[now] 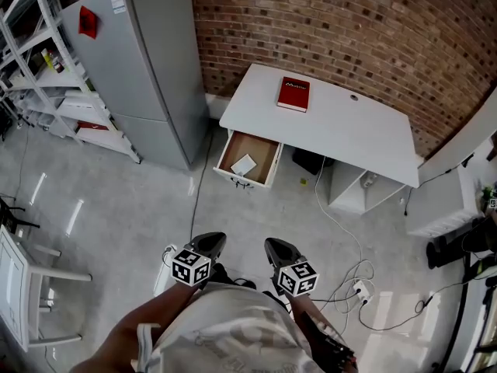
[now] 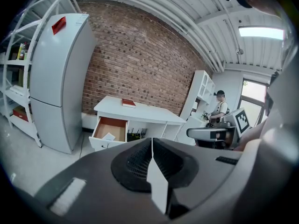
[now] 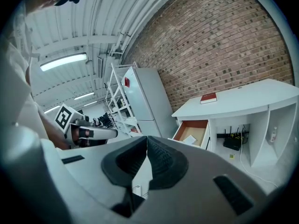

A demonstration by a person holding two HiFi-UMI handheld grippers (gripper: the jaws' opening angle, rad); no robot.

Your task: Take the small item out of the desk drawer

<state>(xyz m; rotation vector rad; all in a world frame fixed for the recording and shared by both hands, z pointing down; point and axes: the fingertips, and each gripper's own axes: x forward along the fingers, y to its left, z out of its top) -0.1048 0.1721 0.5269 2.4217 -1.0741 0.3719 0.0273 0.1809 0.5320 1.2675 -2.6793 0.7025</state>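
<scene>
White table (image 1: pixel 334 123) set against a brick wall (image 1: pixel 349 29), its drawer (image 1: pixel 268 158) standing open. A small white item (image 1: pixel 243 165) lies flat on the drawer's brown bottom, toward the front. A red book (image 1: pixel 293 94) rests on the tabletop above, its white cover lettering too small to read. Well back from the table, a person in a pale shirt holds tongs in each hand, close to the body, over the grey floor. The left tongs (image 1: pixel 208 243) are pressed together with nothing between them. The right tongs (image 1: pixel 279 249) are likewise closed and empty. Each carries a cube of black-and-white square markers. A grey fridge (image 1: pixel 140 61) left of the table bears a red sticker and a white label whose print cannot be made out.
</scene>
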